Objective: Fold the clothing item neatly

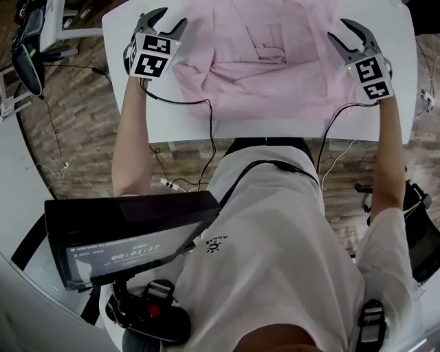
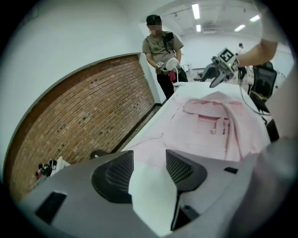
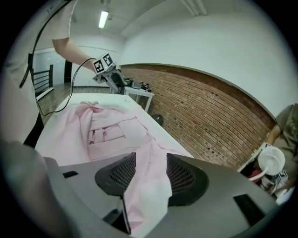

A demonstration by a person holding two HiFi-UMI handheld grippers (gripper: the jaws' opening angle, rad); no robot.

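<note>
In the head view, a pale pink cloth garment (image 1: 268,62) lies spread, with some folds and wrinkles, on the white rectangular counter (image 1: 275,130). The left gripper (image 1: 172,17) is at the left edge of the garment and the right gripper (image 1: 338,31) is at its right edge. Both have their jaws apart. Nearer to the camera there is a black flat screen device (image 1: 130,237).

In the left gripper view, the left gripper (image 2: 150,160) has its jaws wide apart. Between them only the white counter (image 2: 149,190) shows, and the edge of the pink garment (image 2: 209,125) lies just beyond the tips. Far on the right the other gripper (image 2: 215,74) is seen. A red brick wall (image 2: 93,121) is on the left, and a person (image 2: 160,51) stands at the far end.

In the right gripper view, the right gripper (image 3: 151,169) also has its jaws wide apart. A loose fold of the pink garment (image 3: 111,130) lies in the gap between them, but the pads do not press on it. The counter (image 3: 51,135) shows at the left, and the left gripper (image 3: 111,76) is far behind.
</note>
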